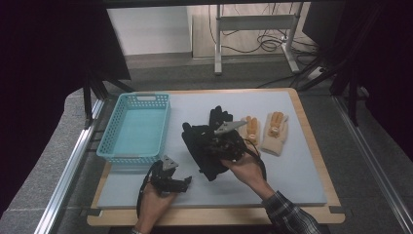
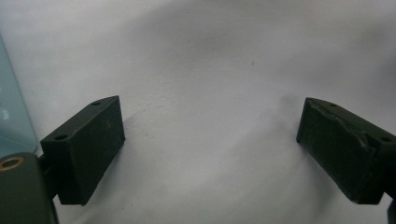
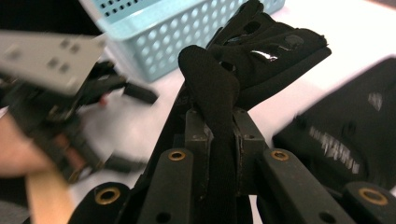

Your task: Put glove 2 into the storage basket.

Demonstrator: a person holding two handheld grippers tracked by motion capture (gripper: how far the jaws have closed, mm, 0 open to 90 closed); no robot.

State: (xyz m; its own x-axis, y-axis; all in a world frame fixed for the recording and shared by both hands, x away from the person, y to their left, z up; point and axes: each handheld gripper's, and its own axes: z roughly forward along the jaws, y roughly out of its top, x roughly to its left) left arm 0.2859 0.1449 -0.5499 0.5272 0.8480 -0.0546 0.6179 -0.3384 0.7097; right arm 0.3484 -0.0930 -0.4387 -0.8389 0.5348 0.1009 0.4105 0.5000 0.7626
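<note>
My right gripper (image 3: 219, 126) is shut on a fold of a black glove (image 3: 252, 56), which rises from between its jaws. In the high view that gripper (image 1: 214, 144) holds the black glove (image 1: 197, 141) just above the middle of the mat. A second black glove (image 1: 221, 117) lies behind it, also seen as the dark glove (image 3: 345, 140) at the right. My left gripper (image 1: 185, 183) rests near the front edge, below the basket. Its jaws (image 2: 210, 149) stand wide open over bare mat with nothing between them.
A turquoise basket (image 1: 136, 126) stands at the left of the table, its wall (image 3: 187, 32) just beyond the held glove. Two cream knitted gloves (image 1: 265, 131) lie side by side at the right. The pale mat (image 1: 292, 180) covers a wooden tabletop.
</note>
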